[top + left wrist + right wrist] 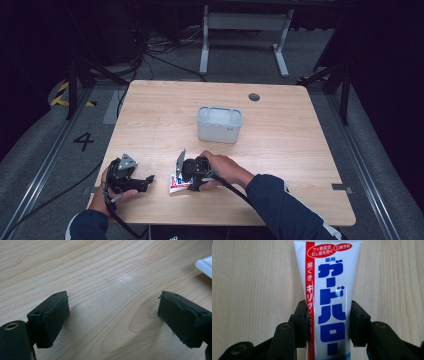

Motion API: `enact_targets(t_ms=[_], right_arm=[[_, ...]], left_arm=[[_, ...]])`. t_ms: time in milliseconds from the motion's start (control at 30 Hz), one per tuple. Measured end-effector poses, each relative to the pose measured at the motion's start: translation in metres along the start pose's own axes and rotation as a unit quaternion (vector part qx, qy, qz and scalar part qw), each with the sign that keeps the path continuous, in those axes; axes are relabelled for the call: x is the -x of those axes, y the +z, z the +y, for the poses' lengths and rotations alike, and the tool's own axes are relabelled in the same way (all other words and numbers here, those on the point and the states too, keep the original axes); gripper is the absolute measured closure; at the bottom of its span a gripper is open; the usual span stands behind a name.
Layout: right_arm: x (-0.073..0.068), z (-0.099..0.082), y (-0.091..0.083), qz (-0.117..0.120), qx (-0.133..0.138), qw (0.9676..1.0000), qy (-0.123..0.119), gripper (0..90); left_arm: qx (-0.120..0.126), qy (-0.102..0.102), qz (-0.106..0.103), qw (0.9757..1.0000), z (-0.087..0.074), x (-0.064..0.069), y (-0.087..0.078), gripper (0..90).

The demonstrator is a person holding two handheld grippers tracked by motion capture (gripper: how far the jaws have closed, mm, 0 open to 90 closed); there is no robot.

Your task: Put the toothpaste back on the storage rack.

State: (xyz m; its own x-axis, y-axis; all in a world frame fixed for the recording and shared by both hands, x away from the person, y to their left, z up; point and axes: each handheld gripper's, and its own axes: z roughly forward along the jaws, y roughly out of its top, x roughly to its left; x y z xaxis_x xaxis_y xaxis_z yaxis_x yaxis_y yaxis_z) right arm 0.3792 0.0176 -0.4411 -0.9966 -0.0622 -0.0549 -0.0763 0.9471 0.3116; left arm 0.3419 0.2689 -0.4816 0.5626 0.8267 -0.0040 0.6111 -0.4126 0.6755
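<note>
Toothpaste tube (329, 297) clamped in right claw (328, 322) | left claw (113, 320) apart, near table edge (225, 220)

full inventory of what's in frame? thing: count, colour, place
toothpaste tube: 1, white with red stripe and blue lettering, flat on the table near the front edge, between the right jaws
container: 1, pale grey, table centre
table: 1, light wood, round hole near the far edge
desk frame: 1, white, on the floor beyond the table
left gripper: 1, black, jaws apart over bare wood
right gripper: 1, black, jaws pressed on the tube
</note>
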Motion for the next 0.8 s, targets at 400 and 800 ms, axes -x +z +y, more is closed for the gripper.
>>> enact_targets(t_ms=[400,800], right_arm=[[0.000,-0.020,-0.009,-0.001,0.059,0.9981,0.018,62.9],[0.005,-0.046,-0.025,-0.016,0.132,0.9896,0.055,63.8]], left_arm=[[0.000,0.000,0.000,1.0000,0.000,0.000,0.000,11.0],[0.000,0.000,0.000,1.0000,0.000,0.000,0.000,11.0]])
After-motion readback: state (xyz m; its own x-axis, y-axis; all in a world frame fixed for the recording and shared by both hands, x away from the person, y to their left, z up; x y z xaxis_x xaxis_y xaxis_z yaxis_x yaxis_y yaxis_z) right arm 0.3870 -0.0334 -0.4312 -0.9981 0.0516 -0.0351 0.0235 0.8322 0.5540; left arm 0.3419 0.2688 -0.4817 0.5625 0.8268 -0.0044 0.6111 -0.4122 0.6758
